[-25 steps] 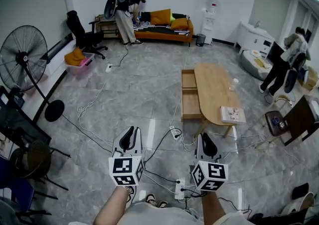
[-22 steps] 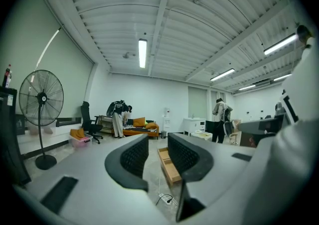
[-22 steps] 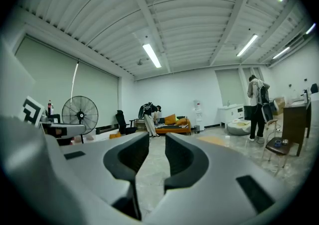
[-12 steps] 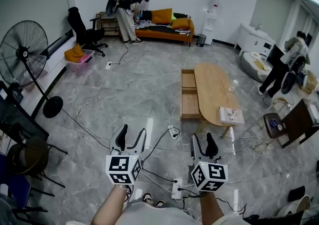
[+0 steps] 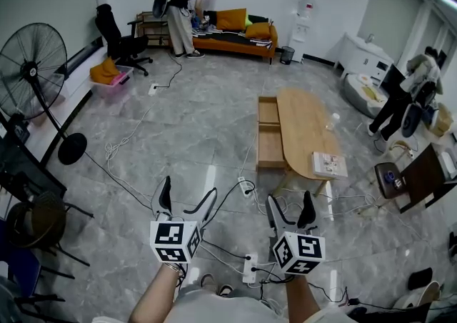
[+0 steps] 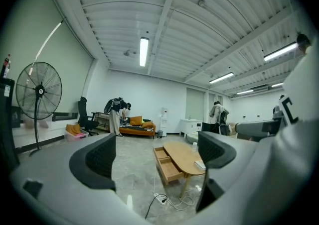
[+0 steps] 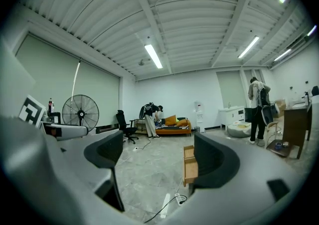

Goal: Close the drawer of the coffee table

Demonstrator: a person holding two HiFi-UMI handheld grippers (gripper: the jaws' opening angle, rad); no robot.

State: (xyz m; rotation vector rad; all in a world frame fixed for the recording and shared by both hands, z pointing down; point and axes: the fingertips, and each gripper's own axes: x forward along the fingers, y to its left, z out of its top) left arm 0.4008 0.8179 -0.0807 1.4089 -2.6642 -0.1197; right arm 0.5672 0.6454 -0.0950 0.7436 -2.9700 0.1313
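A light wooden oval coffee table (image 5: pixel 307 128) stands on the grey floor ahead and to the right. Two drawers (image 5: pixel 270 132) jut out of its left side, pulled open. The table (image 6: pixel 182 154) and its drawers (image 6: pixel 167 165) also show in the left gripper view, and a drawer (image 7: pixel 190 165) shows in the right gripper view. My left gripper (image 5: pixel 186 201) and right gripper (image 5: pixel 290 207) hang side by side near me, well short of the table. Both sets of jaws are opening, with nothing between them.
White cables and power strips (image 5: pixel 248 269) trail over the floor between me and the table. A box (image 5: pixel 329 164) and a bottle (image 5: pixel 334 121) sit on the table top. A standing fan (image 5: pixel 32 64) is at left. People stand by the orange sofa (image 5: pixel 232 32) and at far right (image 5: pixel 418 89).
Both grippers' jaws have spread from shut to wide apart. The hands stayed where they were. The head view shifted slightly.
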